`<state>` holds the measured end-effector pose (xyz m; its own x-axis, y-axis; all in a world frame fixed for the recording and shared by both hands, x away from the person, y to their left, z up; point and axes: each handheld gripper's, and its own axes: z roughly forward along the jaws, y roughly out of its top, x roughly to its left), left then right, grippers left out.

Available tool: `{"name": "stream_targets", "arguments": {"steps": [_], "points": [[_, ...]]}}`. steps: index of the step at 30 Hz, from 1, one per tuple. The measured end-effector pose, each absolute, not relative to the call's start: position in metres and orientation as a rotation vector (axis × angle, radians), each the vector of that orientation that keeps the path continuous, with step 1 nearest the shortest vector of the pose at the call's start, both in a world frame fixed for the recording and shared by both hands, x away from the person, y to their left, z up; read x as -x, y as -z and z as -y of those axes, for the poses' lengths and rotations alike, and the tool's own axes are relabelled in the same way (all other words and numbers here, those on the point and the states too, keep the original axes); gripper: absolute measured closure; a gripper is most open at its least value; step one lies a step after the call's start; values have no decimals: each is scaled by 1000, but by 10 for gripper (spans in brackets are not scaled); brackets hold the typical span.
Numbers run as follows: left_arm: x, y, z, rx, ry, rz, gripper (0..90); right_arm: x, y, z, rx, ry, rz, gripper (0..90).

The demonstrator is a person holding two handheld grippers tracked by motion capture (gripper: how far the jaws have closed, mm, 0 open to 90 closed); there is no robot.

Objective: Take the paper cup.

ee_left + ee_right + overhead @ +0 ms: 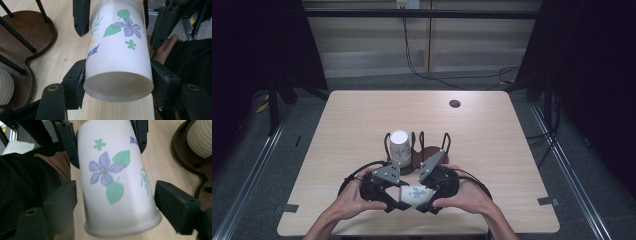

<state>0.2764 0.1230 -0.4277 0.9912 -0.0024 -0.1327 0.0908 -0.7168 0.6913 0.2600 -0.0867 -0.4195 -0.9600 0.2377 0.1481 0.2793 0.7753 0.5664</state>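
Near the table's (pixel 337 125) front edge, you are passing the flowered paper cup (pixel 413 194): left hand-held gripper (pixel 393 199) is pinching it, right hand-held gripper (pixel 426 201) is standing spread around it. Next, withdraw the right.

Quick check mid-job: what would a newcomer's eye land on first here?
The flowered paper cup, held lying sideways at the table's near edge, the left hand-held gripper clamped on it and the right hand-held gripper open around it. Behind it, a white ribbed cup stands in the dark wooden rack.
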Motion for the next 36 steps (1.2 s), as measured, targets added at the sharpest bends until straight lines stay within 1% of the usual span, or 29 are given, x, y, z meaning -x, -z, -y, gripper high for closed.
{"name": "stream_targets", "arguments": {"steps": [9, 18, 23, 28, 30, 36], "points": [[-281, 426, -132, -2316, 116, -109, 370, -266, 413, 105, 494, 1056, 2842, 136], [-280, 419, -135, -2276, 118, -123, 369, -270, 410, 116, 551, 1157, 2810, 136], [-283, 413, -149, -2273, 64, -150, 368, -269, 407, 121, 558, 1241, 2766, 134], [-283, 413, -164, -2225, 37, -173, 368, -268, 411, 121, 563, 1277, 2742, 135], [-282, 413, -166, -2238, 26, -174, 367, -268, 412, 119, 575, 1295, 2729, 135], [-281, 418, -168, -2203, 35, -196, 365, -267, 417, 115, 582, 1290, 2742, 135]]}}
